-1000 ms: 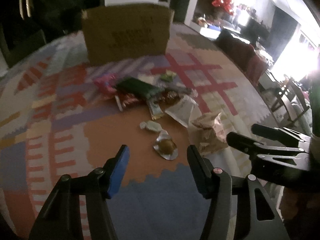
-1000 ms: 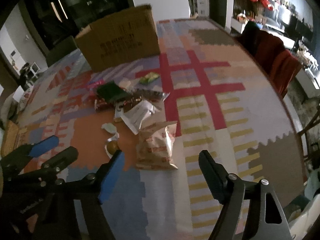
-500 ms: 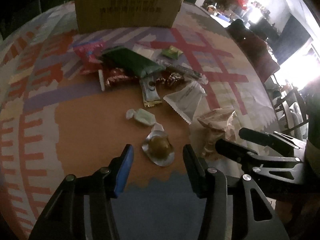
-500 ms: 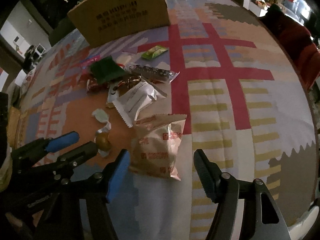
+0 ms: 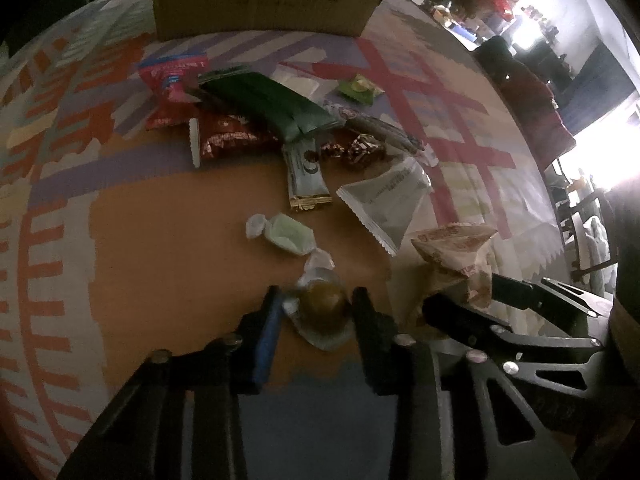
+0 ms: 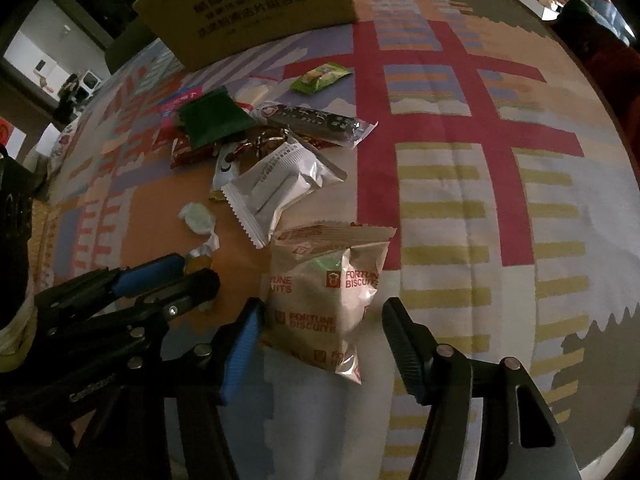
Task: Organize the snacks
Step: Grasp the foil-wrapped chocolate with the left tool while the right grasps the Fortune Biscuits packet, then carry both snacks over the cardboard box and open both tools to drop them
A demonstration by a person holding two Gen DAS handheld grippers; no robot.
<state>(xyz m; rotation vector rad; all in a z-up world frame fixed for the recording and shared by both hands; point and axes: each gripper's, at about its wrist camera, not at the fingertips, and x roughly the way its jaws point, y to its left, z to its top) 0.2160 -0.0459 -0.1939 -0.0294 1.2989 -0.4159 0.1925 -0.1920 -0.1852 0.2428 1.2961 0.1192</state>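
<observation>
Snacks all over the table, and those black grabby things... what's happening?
A person is sorting snacks with a hand-held gripper in each hand. The left hand-held gripper has its fingers on either side of a round golden candy in a clear wrapper, closing in but not clearly squeezing it. The right hand-held gripper is open around a Fortune Biscuits bag. The other snacks lie in a pile in front of a cardboard box on the patterned tablecloth.

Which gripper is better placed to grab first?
Left, probably. The left gripper already straddles the round candy, fingers close either side. The right gripper brackets the biscuit bag with wider gaps.
</observation>
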